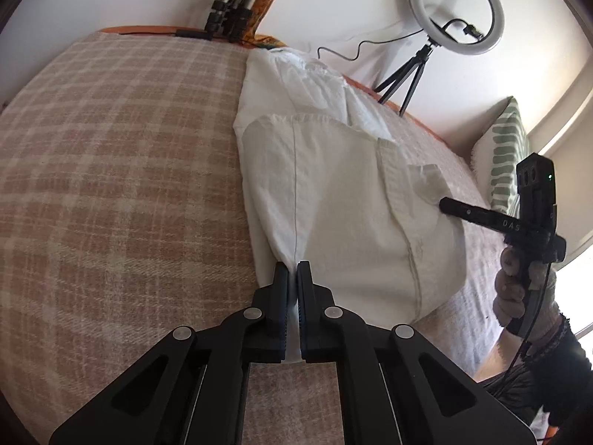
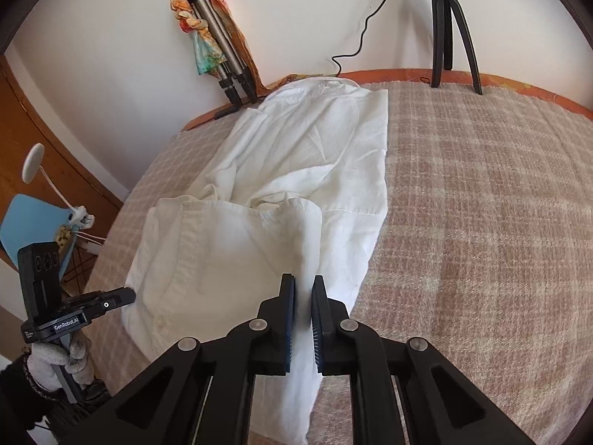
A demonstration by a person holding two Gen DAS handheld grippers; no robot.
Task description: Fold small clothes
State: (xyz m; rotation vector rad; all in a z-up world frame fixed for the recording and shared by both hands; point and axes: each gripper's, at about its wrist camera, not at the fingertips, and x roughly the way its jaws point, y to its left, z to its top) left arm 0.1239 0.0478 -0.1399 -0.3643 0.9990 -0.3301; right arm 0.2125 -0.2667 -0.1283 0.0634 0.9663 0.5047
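Your left hand-held gripper [image 1: 292, 270] is clenched on the near edge of the white shirt [image 1: 344, 200] — cloth shows pinched between its pads. Your right hand-held gripper [image 2: 304, 289] grasps the same shirt at another part of its near edge, fabric hanging down between the jaws. The shirt lies partly folded on the bed [image 1: 122, 170], on a plaid blanket, its collar end towards the wall. From the left wrist view your gloved right hand [image 1: 515, 293] holds its tool beside the shirt. A ring light [image 1: 456, 11] on a tripod stands at the far edge — near a striped pillow [image 1: 506, 155].
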